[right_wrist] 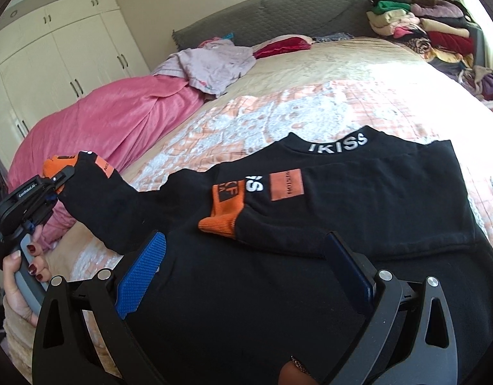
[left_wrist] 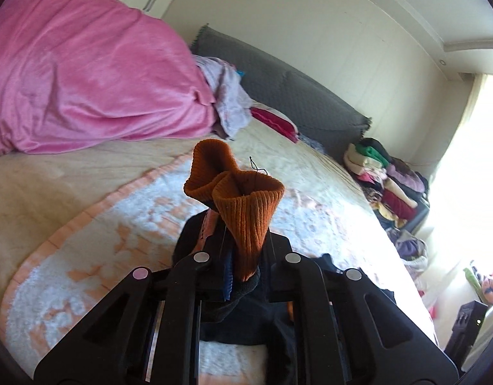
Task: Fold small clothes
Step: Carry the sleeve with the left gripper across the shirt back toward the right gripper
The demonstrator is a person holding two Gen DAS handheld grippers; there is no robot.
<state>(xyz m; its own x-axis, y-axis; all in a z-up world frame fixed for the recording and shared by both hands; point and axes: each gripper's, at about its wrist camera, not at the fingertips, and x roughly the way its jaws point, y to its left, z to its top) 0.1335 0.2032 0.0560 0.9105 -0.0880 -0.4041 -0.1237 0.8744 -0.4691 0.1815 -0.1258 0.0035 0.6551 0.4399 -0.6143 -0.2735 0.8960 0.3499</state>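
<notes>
a black sweater (right_wrist: pixel 358 199) lay spread flat on the patterned blanket (right_wrist: pixel 278 109) of the bed, its collar with white lettering pointing toward the grey headboard (right_wrist: pixel 278 16). one sleeve was folded across the sweater's chest, its orange cuff (right_wrist: pixel 219 224) resting on the black cloth. the other sleeve (right_wrist: pixel 111 205) was lifted off the blanket, out to the side of the sweater nearer the pink duvet (right_wrist: pixel 118 122). the left gripper (left_wrist: pixel 243 256) was clamped on that raised sleeve just below its cuff, and the ribbed orange end (left_wrist: pixel 243 192) stuck up beyond the fingers. in the right wrist view a hand (right_wrist: pixel 18 282) with dark red nails held that tool's handle. the right gripper (right_wrist: pixel 246 266) hovered over the sweater's lower body with its jaws spread wide and nothing between them, the blue pad (right_wrist: pixel 140 276) showing clearly. a pile of folded clothes (right_wrist: pixel 419 29) sat beside the headboard, well apart from the sweater.
</notes>
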